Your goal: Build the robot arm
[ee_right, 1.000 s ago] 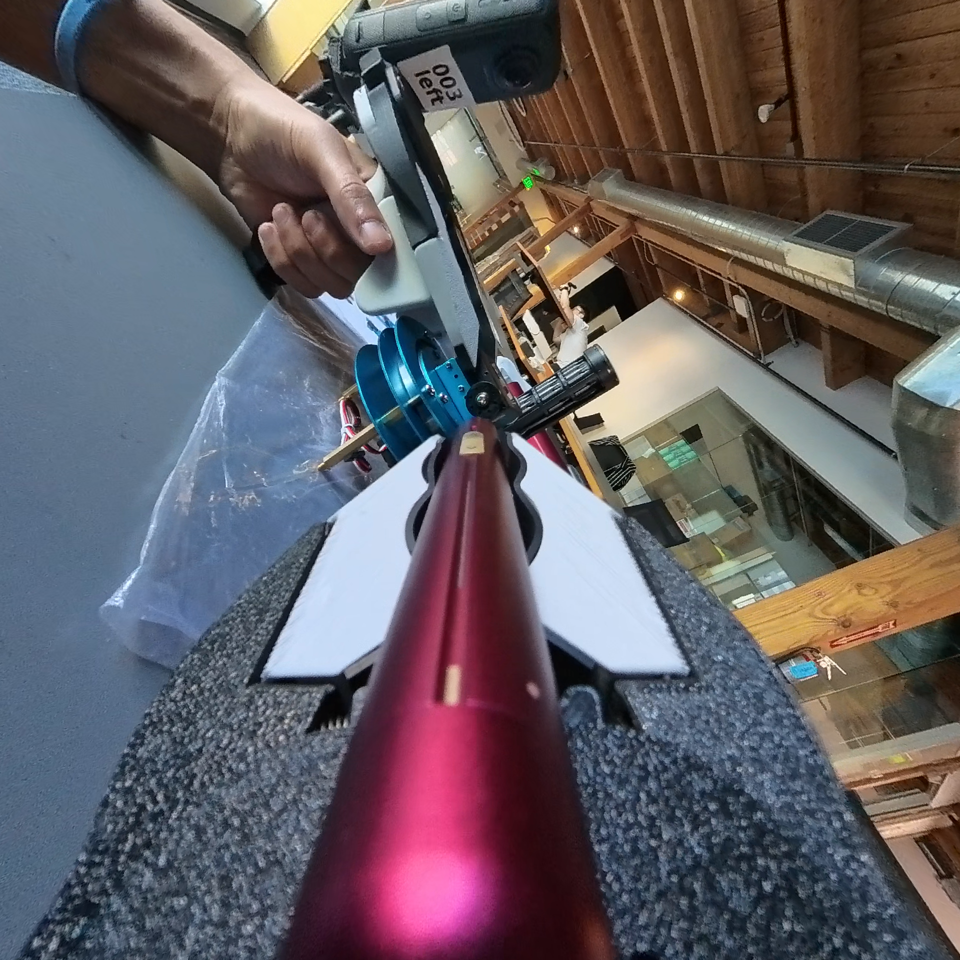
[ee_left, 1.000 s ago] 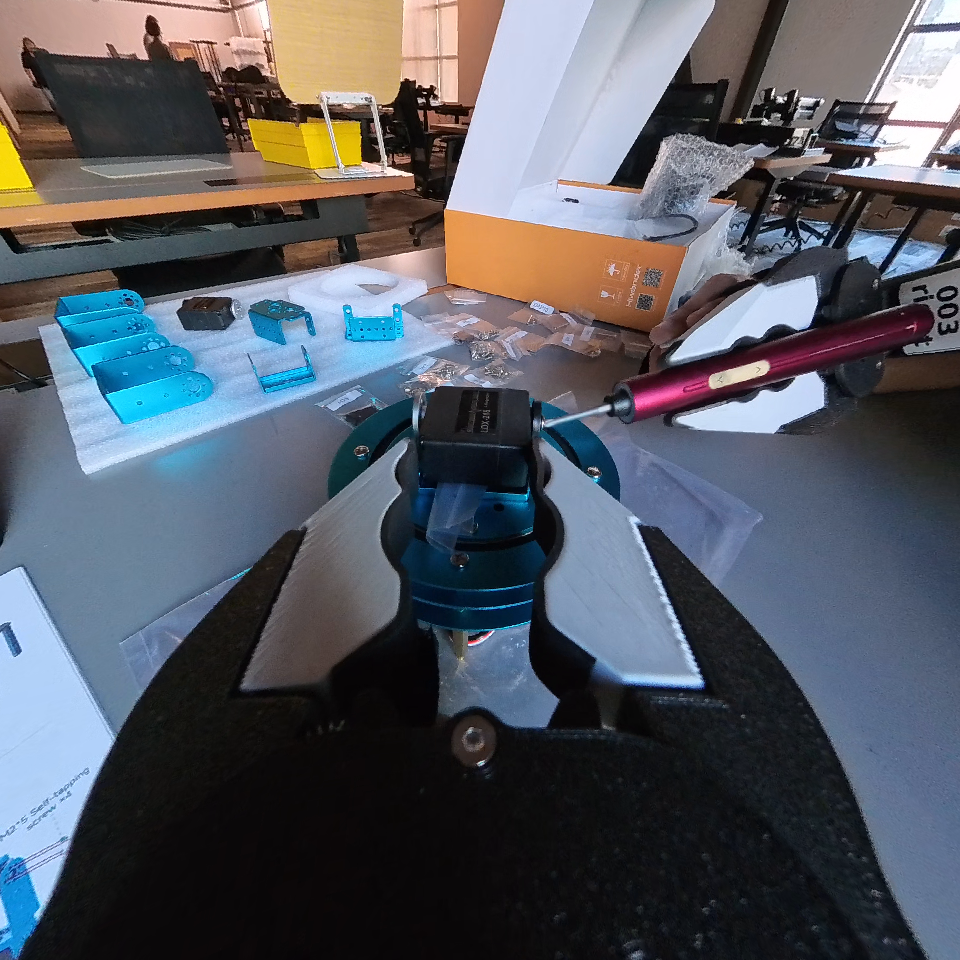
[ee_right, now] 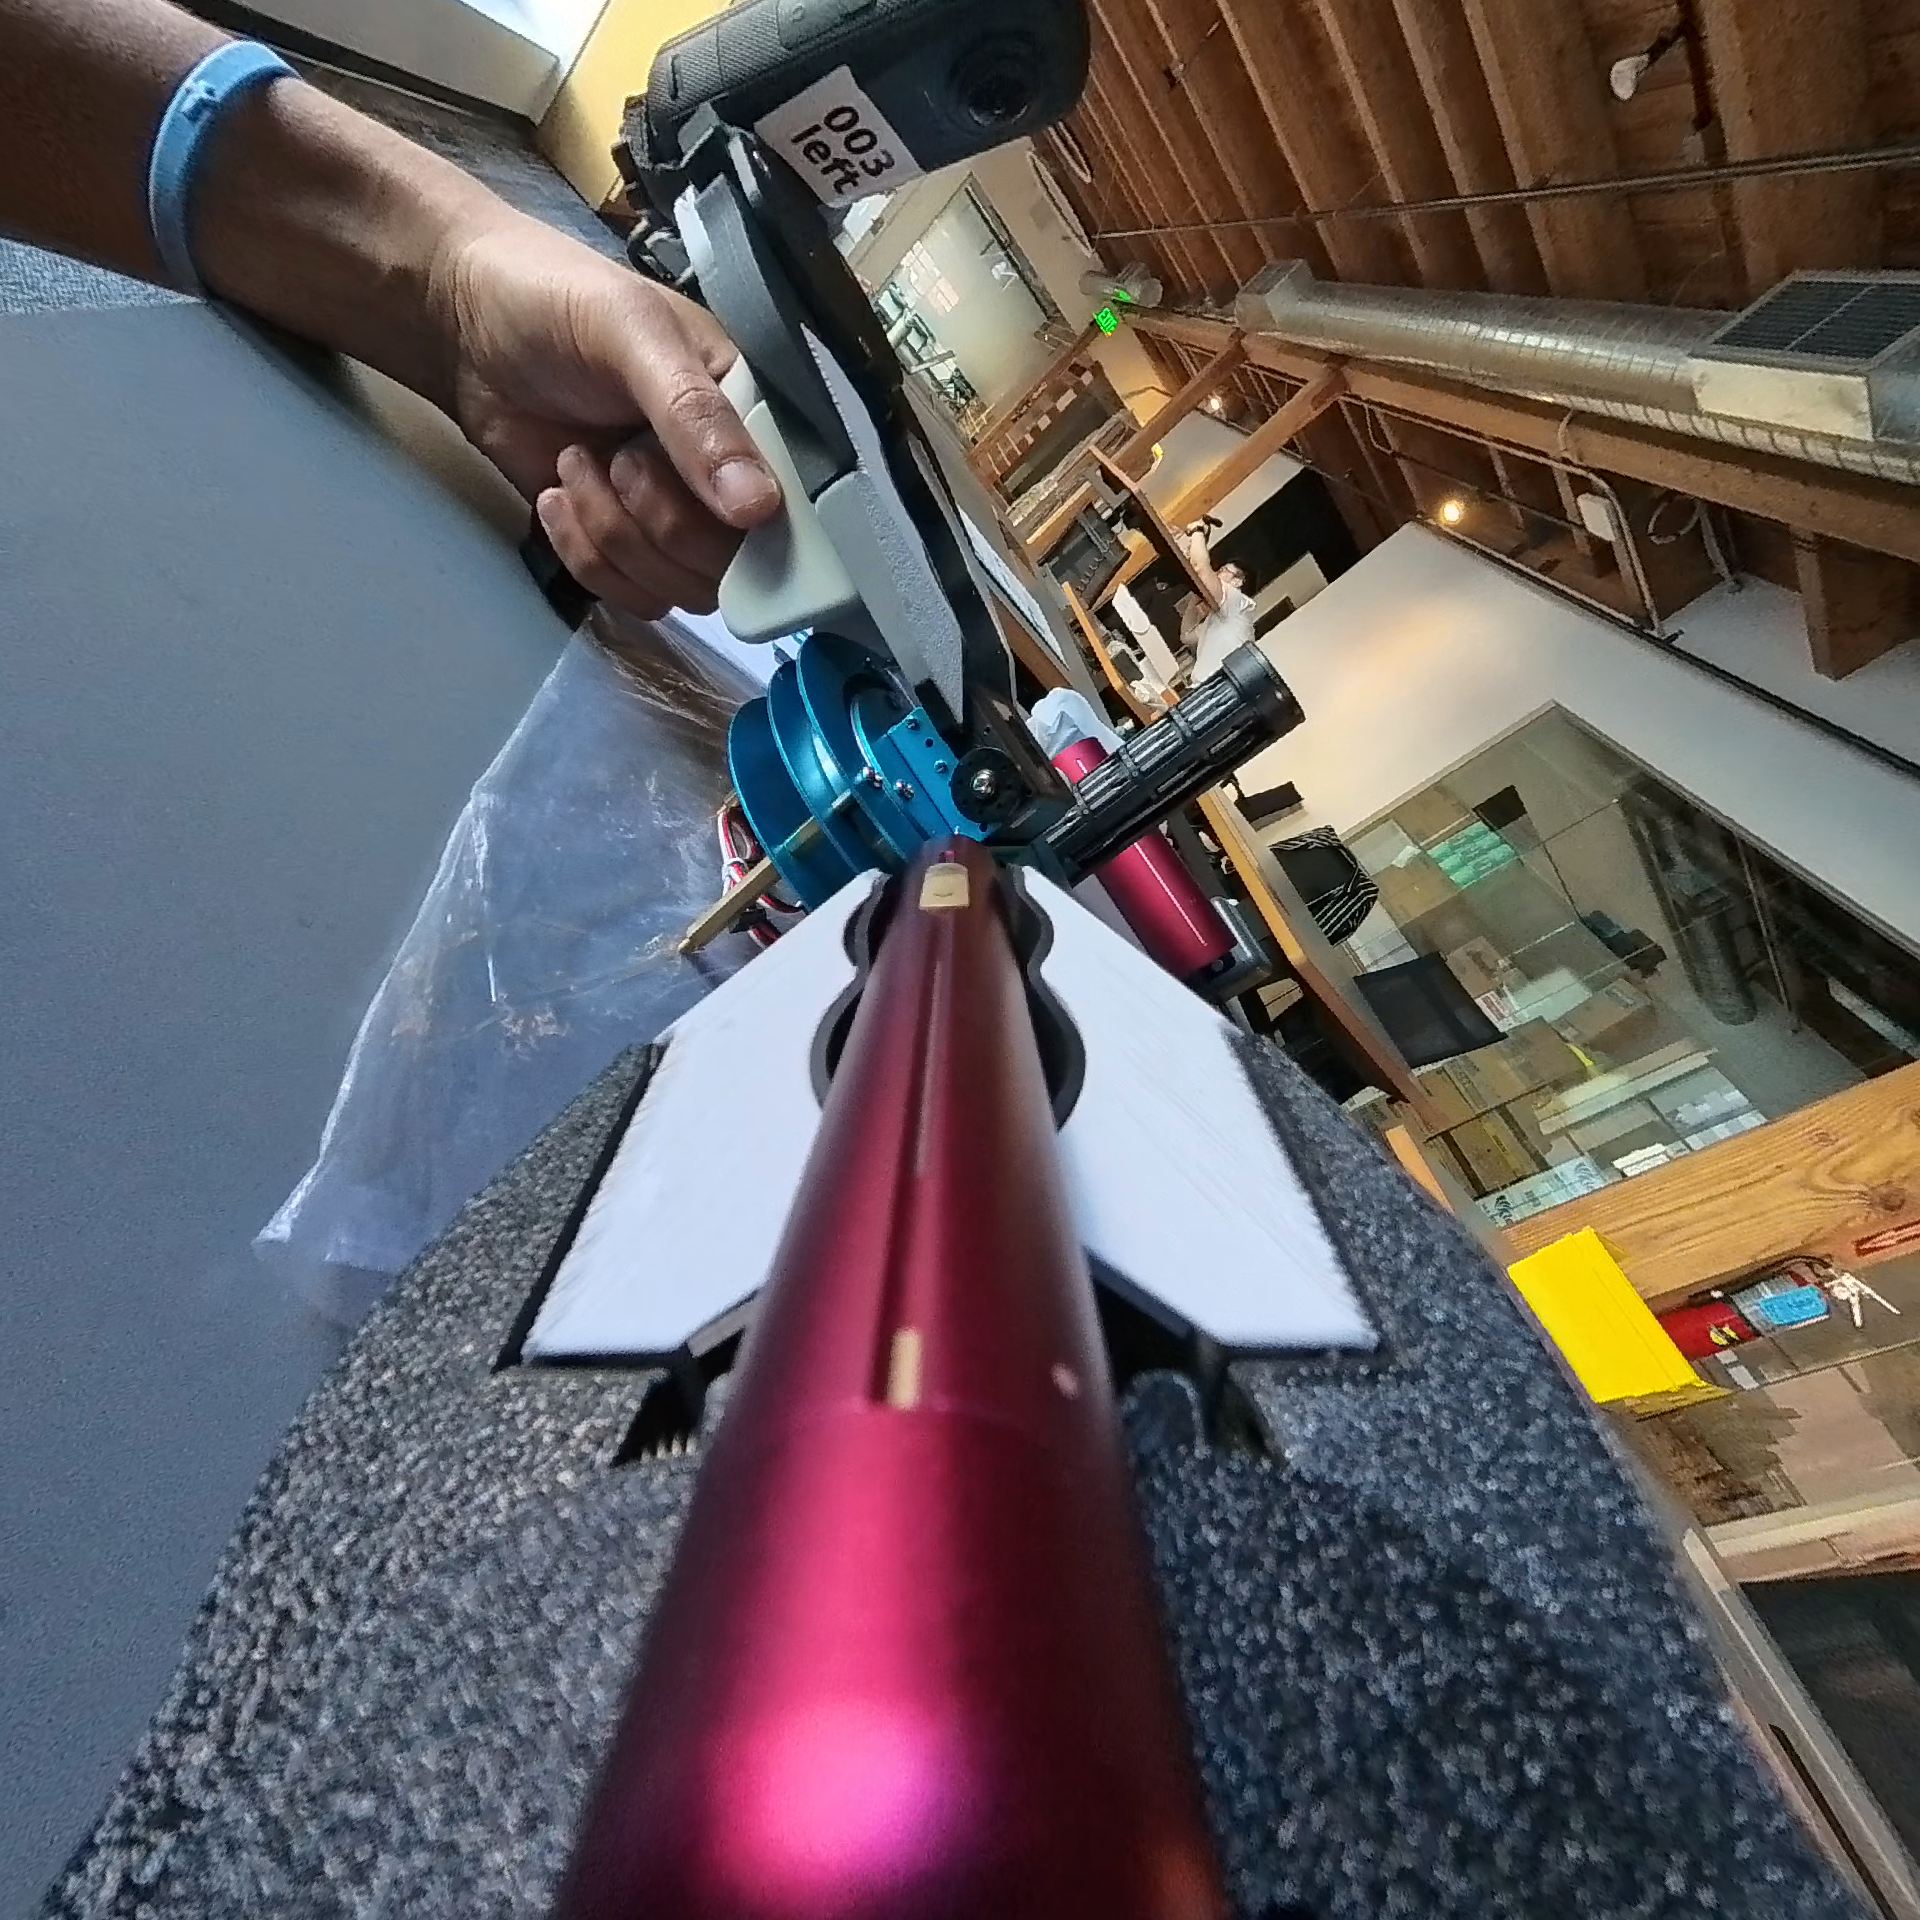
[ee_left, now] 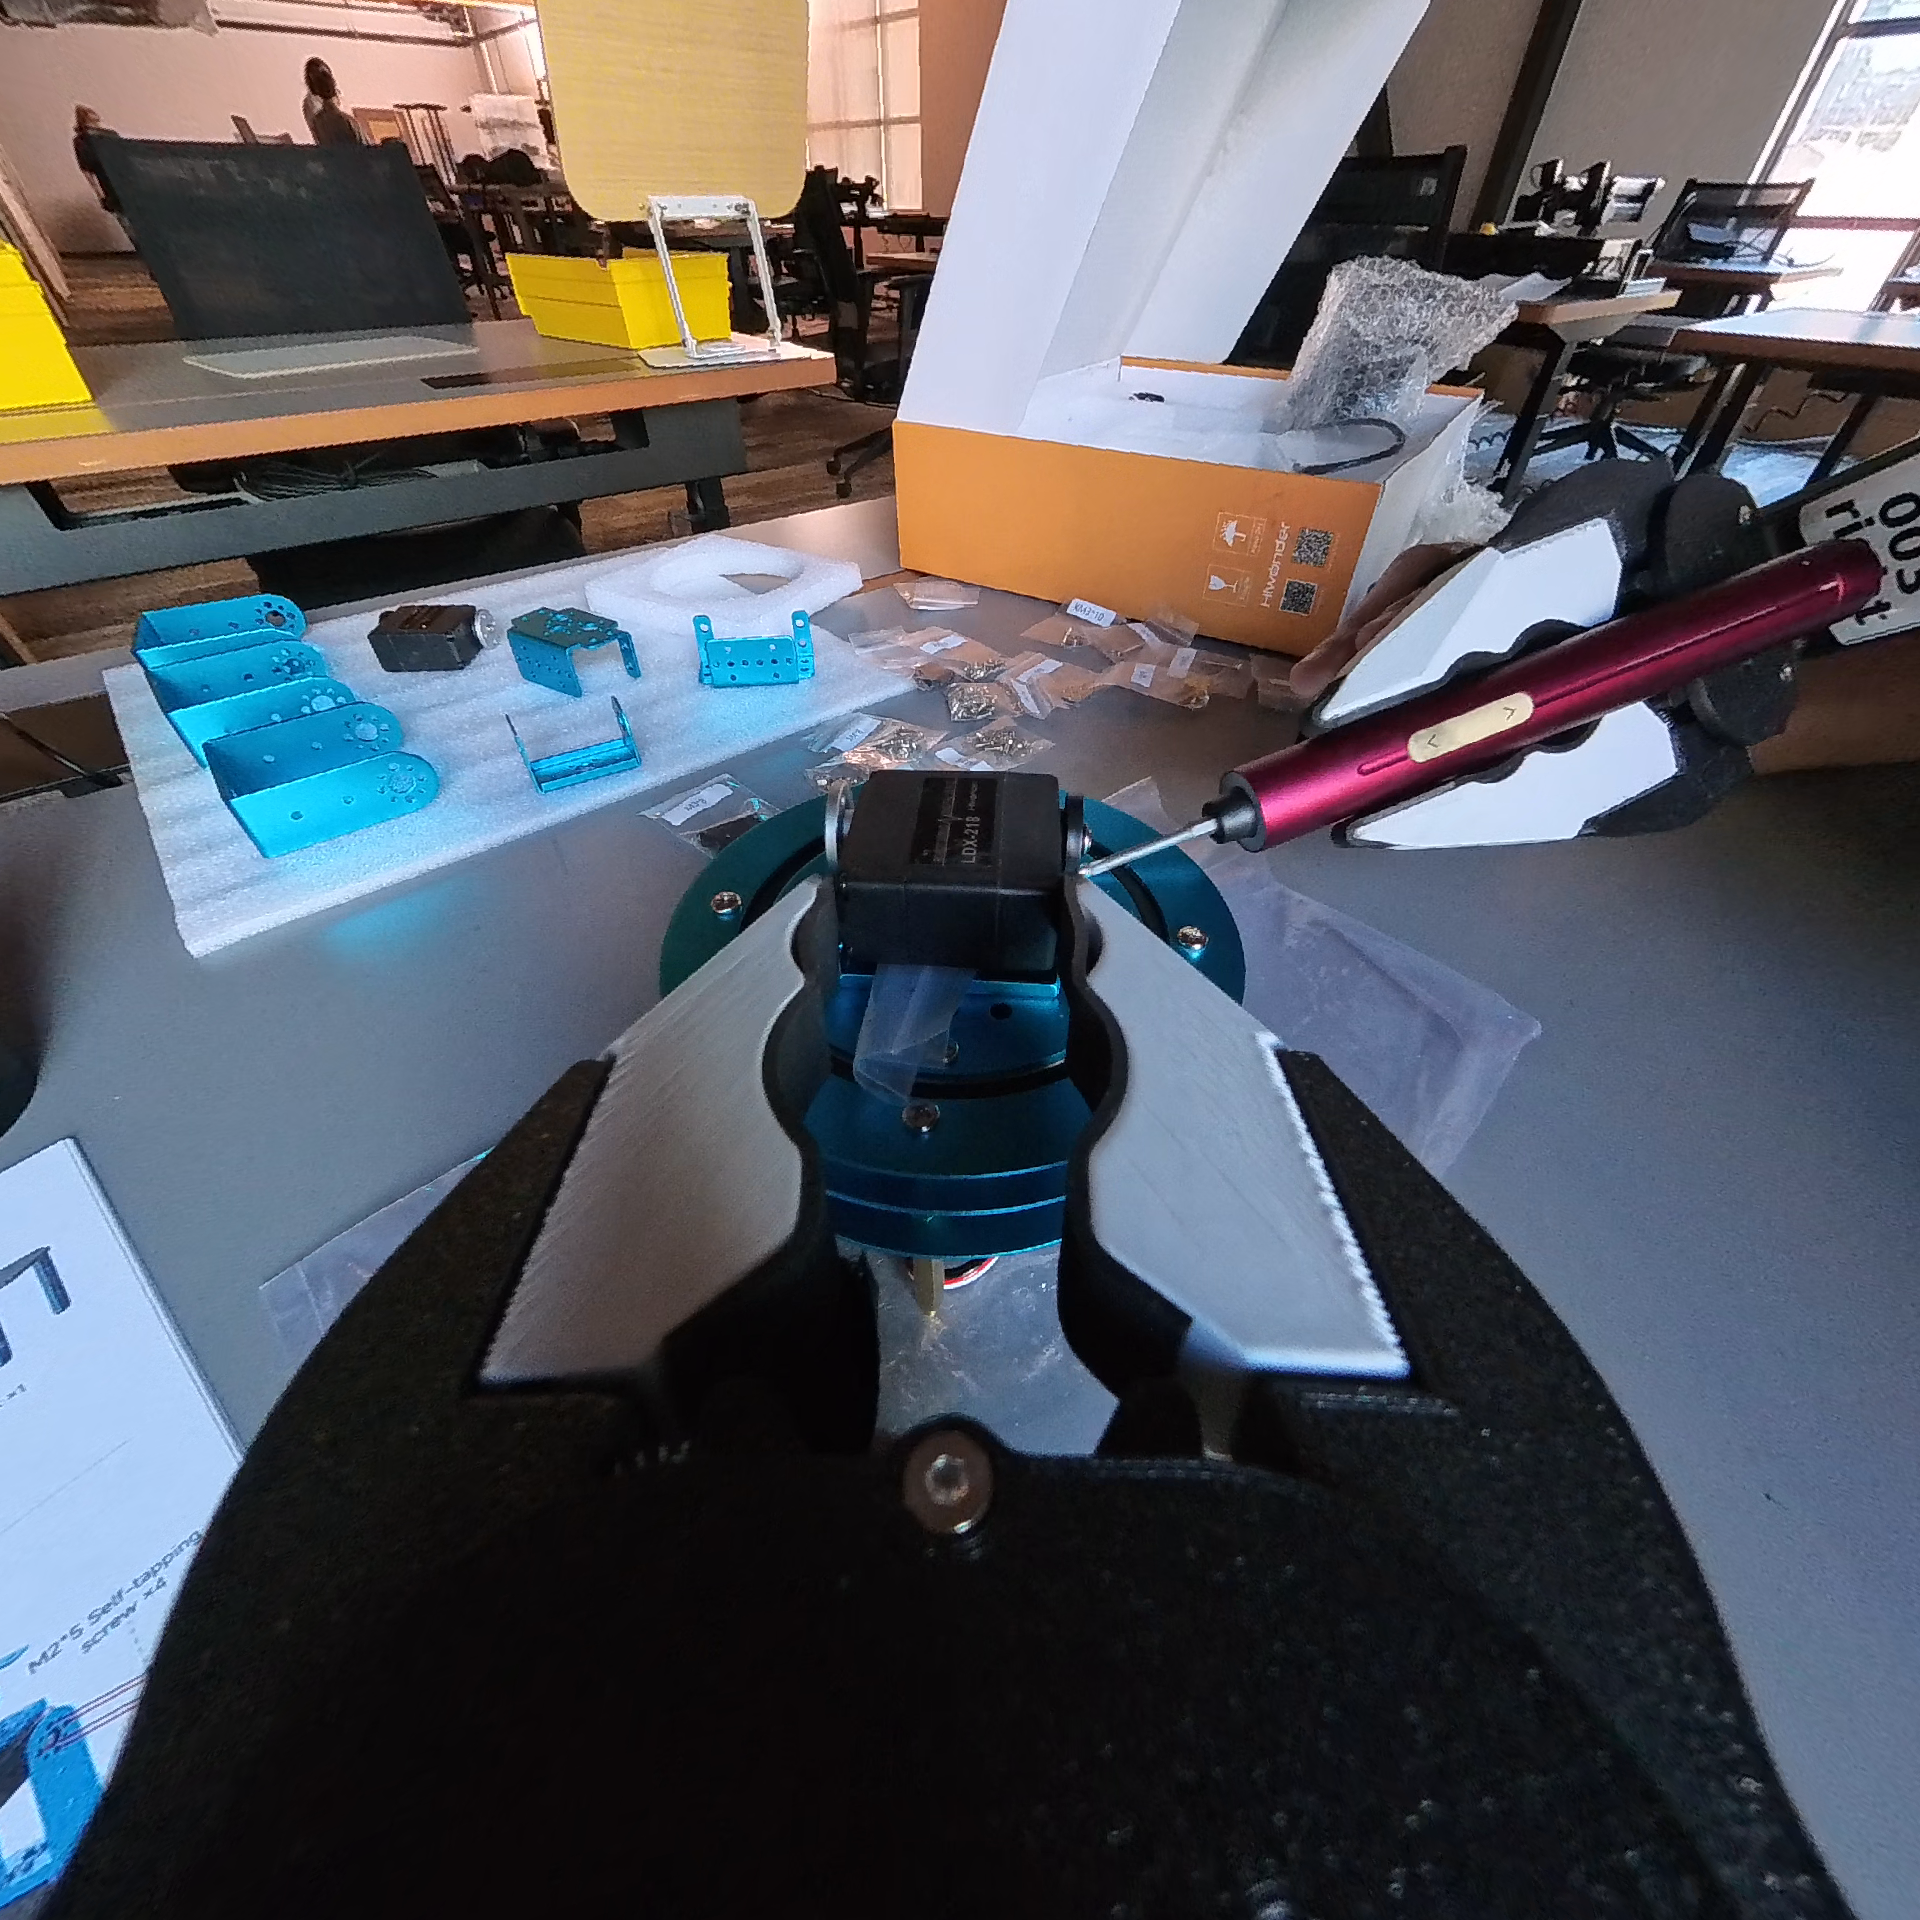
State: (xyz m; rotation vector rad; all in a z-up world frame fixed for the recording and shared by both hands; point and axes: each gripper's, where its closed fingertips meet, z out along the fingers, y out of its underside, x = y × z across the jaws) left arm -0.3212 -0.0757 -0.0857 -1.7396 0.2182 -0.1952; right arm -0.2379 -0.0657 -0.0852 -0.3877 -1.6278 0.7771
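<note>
The left tool (ee_left: 951, 935) is clamped on a black servo (ee_left: 951, 857) atop a blue round base (ee_left: 940, 1174) on the grey worktop (ee_left: 1662, 1143). The right tool (ee_left: 1340, 774) grips a magenta electric screwdriver (ee_left: 1538, 712), its bit touching the servo's right side. Blue brackets (ee_left: 301, 727) lie far left on white foam (ee_left: 436, 821).

You are working at a grey desk (ee_left: 312, 1039) in a big open workshop. Beyond its far edge stands a second desk (ee_left: 416, 395) with a wooden top, with dark chairs (ee_left: 862, 281) behind it. More desks (ee_left: 1787, 343) fill the far right corner, under a bright window (ee_left: 1860, 114). Overhead in the right wrist view run wooden beams (ee_right: 1558, 94) and a silver duct (ee_right: 1507, 332); below them stands a glass partition (ee_right: 1621, 935).
</note>
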